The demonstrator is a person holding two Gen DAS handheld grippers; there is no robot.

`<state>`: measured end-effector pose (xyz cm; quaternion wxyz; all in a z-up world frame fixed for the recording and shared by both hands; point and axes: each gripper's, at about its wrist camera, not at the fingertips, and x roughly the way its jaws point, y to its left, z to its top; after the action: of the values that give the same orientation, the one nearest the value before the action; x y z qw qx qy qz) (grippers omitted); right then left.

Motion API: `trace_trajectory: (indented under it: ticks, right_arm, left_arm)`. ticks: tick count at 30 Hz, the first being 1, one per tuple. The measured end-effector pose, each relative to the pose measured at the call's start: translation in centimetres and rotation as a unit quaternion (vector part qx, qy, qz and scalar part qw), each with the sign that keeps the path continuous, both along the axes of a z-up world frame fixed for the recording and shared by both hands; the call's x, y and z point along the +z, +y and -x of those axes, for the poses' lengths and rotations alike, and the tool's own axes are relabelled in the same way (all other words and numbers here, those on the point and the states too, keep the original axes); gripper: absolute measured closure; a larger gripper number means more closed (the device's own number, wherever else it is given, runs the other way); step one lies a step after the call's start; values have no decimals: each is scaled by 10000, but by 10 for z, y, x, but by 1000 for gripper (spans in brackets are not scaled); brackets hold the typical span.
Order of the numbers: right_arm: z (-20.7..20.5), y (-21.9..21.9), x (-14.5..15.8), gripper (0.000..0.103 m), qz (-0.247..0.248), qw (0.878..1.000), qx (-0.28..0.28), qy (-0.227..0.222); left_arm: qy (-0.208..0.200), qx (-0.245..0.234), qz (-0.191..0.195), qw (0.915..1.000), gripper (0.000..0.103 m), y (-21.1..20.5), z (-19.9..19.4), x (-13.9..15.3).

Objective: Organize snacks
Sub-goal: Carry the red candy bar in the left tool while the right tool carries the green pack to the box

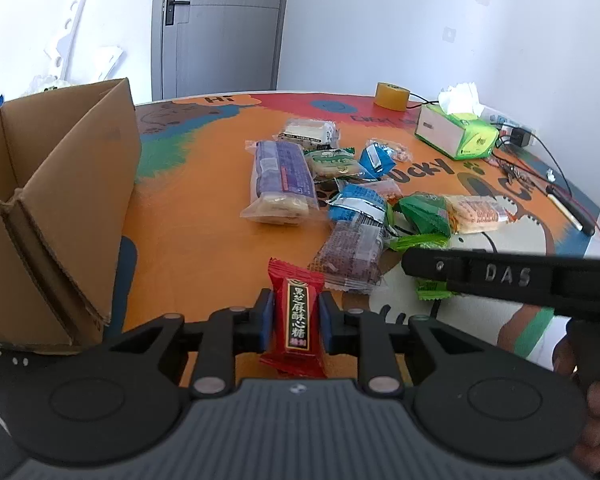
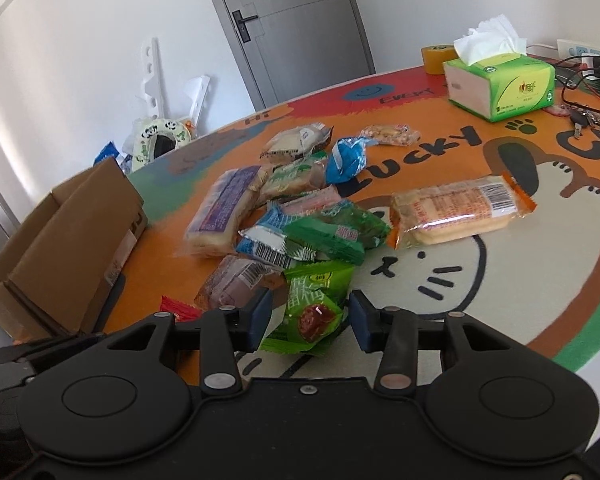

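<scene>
Step in hand: pick-up of two sweets for the cardboard box [image 1: 60, 216], by my reading.
Left hand-held gripper [image 1: 296, 322]: clamped on the red sweet [image 1: 298, 320], blue pads pressing both long sides mid-wrapper.
Right hand-held gripper [image 2: 310, 318]: straddles the green sweet [image 2: 314, 308]; left pad touching the wrapper, right pad a gap away, so no grip yet.
Doing it well: squeeze the green one across its middle, lift straight up clear of the snack pile [image 2: 292, 216], keep wrappers off neighbours.
Where things lie: box at bench [image 1: 204, 200] left edge, open, near the left hand-held gripper; pile just beyond both.
</scene>
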<state>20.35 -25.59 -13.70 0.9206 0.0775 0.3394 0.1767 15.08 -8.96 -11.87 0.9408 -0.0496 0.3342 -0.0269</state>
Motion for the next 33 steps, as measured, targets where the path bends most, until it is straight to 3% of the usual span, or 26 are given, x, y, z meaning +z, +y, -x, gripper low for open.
trace_trajectory:
  ticks: [1, 2, 5, 17, 33]
  right_arm:
    - [1, 1, 0, 62, 61, 10000, 1, -24]
    - [1, 2, 0, 70, 105, 9999, 1, -24]
    - [4, -2, 2, 73, 37, 10000, 70, 31]
    - [26, -3, 30, 74, -157, 9992, 167, -322]
    - [32, 38, 70, 73, -376, 9941, 635, -791]
  left_arm:
    - [9, 18, 42, 10000, 83, 2, 0, 1]
    - [30, 45, 73, 10000, 84, 4, 0, 1]
    - [2, 130, 147, 9998, 84, 7, 1, 4]
    - [-448, 73, 234, 9987, 84, 10, 18, 41]
    - [-1055, 455, 177, 9932, 84, 48, 38, 90]
